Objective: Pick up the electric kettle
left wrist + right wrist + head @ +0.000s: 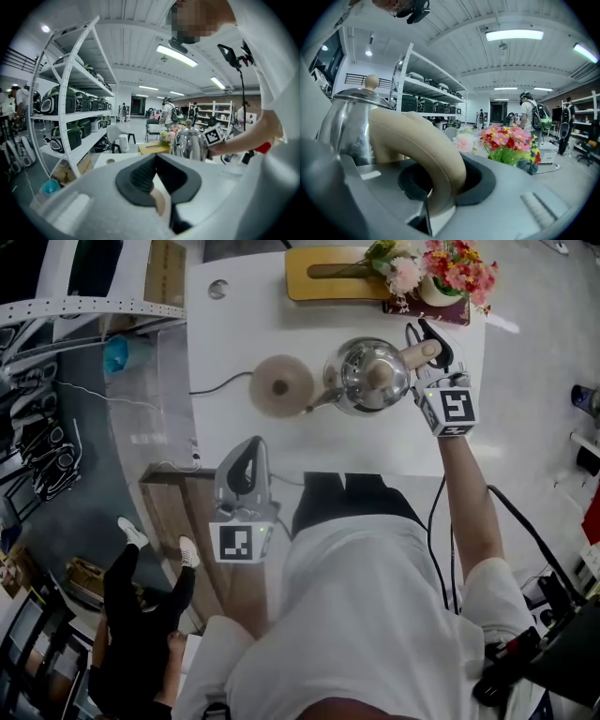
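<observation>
Right gripper (429, 345) clamped on shiny steel electric kettle's (366, 379) curved beige handle (419, 150). Grip firmly, lift level, spout away from the round beige base (281, 385) at left. Left gripper (246, 454) closed, empty.

On your white worktop (244, 324), a flower bouquet (450, 263) sat at the right end of a yellow tray (328, 282); nearer lay a round tan base (281, 385), its cord (220, 385) trailing left.

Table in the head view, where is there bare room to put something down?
Bare: the near strip of the table between the left gripper and the right forearm, and the back left corner around the small hole. The round base sits mid-table. Crowded: back right, where the board, flowers, kettle and right gripper bunch together.
</observation>
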`<state>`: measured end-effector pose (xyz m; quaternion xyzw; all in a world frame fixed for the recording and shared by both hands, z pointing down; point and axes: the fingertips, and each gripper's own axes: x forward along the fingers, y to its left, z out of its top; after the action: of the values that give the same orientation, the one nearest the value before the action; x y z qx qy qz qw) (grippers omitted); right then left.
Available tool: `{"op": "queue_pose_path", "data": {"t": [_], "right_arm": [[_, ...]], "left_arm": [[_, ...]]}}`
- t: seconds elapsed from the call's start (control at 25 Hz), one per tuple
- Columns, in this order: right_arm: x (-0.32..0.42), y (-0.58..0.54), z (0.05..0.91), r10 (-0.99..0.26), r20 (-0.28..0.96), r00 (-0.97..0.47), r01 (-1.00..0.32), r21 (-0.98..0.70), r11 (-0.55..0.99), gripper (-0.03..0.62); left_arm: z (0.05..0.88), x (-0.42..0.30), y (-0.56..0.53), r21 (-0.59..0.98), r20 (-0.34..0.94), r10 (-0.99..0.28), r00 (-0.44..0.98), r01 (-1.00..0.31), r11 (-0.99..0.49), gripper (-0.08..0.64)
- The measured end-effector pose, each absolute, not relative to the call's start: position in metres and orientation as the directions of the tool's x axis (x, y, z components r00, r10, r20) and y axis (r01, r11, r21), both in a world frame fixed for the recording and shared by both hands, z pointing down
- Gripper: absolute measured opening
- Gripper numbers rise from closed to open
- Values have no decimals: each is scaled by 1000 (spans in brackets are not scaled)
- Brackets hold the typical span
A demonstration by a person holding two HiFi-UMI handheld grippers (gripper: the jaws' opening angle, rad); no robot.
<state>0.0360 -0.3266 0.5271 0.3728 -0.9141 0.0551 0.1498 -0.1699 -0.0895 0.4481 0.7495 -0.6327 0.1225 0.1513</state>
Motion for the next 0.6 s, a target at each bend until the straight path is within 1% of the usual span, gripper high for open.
{"op": "queue_pose_path", "data": {"t": [0.28, 0.6], "right_arm": [[92, -329, 534, -754, 312, -577, -789, 24, 614, 89], [139, -321, 553, -828, 326, -456, -873, 15, 487, 89]], "left_arm": [[454, -141, -108, 81, 381, -887, 259, -966, -247, 2], [460, -120, -125, 103, 403, -855, 325, -945, -311, 2]]}}
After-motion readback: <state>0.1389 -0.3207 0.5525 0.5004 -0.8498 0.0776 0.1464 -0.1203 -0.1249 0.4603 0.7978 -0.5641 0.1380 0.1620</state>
